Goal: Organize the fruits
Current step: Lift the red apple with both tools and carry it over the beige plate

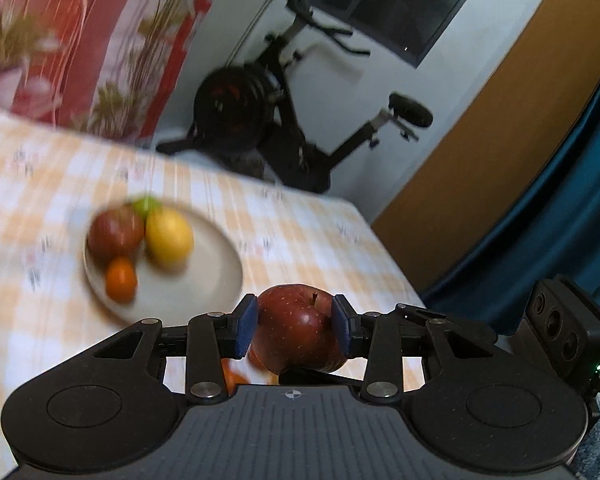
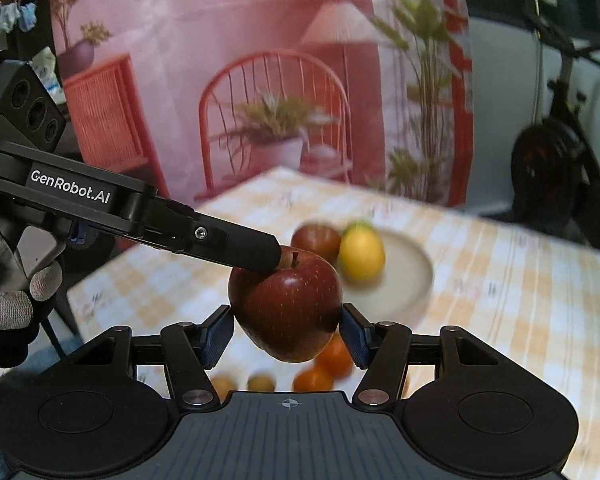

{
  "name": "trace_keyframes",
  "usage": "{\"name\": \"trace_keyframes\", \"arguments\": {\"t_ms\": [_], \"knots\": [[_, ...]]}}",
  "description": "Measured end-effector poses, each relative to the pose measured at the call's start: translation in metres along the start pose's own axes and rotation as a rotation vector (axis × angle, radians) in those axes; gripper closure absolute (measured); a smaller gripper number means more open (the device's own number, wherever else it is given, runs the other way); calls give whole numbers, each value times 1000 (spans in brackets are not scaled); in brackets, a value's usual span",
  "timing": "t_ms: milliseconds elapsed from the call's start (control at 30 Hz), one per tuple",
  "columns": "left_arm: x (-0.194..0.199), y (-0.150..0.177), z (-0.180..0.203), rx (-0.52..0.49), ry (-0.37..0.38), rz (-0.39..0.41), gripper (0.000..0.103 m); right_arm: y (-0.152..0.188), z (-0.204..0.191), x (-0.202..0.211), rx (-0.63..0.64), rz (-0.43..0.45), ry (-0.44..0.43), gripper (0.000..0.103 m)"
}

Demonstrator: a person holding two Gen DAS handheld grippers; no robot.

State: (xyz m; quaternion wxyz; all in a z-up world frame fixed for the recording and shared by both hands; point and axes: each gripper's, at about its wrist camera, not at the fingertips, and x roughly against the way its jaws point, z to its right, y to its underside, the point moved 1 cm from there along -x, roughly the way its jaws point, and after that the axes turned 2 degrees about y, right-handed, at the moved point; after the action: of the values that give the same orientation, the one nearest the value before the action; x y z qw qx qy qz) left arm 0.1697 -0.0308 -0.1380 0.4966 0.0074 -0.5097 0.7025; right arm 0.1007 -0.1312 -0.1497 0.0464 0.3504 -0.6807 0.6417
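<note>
A dark red apple point(image 1: 296, 332) is held in the air above the checked table. My left gripper point(image 1: 295, 326) is shut on it; in the right wrist view the left gripper's finger point(image 2: 244, 250) lies across the apple's top. My right gripper point(image 2: 287, 330) has its blue pads point(image 2: 216, 340) at the sides of the same apple point(image 2: 286, 304), a small gap showing on each side. A beige plate point(image 1: 204, 280) further off on the table holds a red apple point(image 1: 116, 234), a yellow fruit point(image 1: 169, 240), an orange point(image 1: 120, 278) and a green fruit point(image 1: 145, 204).
Several small oranges point(image 2: 320, 376) lie on the orange-checked tablecloth point(image 1: 308, 240) under the held apple. An exercise bike point(image 1: 276, 120) stands beyond the table's far edge. A printed pink backdrop point(image 2: 260, 80) hangs behind the table. A blue curtain point(image 1: 560, 200) is at the right.
</note>
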Motion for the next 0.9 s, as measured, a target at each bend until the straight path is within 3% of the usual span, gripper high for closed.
{"name": "trace_keyframes", "arguments": {"t_ms": [133,333,900], "knots": [[-8,-20,-1,-26,-20,19,61,-23,11,-11,32,34,2,49],[-37,-43,-9,-37,-32,-23,61,-36,34,-37,36,21,15,49],[-136,-72,-55,-40,-107,-192,59,-33,111,-135,-37,-153,49,49]]}}
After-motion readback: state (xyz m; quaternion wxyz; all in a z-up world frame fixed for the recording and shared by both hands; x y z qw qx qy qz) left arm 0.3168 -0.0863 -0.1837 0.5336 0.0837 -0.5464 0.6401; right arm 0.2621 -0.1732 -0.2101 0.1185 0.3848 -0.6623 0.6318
